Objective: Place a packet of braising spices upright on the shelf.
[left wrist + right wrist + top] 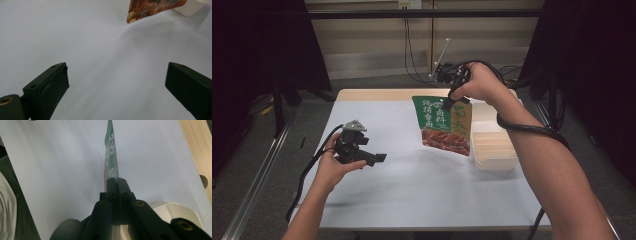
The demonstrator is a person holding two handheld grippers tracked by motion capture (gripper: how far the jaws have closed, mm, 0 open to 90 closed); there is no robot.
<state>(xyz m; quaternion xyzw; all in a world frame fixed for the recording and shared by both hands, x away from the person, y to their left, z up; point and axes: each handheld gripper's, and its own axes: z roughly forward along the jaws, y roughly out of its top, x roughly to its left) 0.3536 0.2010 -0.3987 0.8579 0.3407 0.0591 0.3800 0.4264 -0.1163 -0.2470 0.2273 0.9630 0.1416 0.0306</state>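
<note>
Snack pouch (445, 125), green top with a printed food picture below: hanging upright above the white table (412, 185), clamped at its top edge between the closed jaws of the right gripper (448, 103), its lower edge just beside the white slotted tray (494, 150) at the table's right side. Left gripper (379, 158): held low over the table's left part, well apart from the pouch, jaws spread wide with nothing between them.

Green food pouch (445, 125) hanging upright above table
</note>
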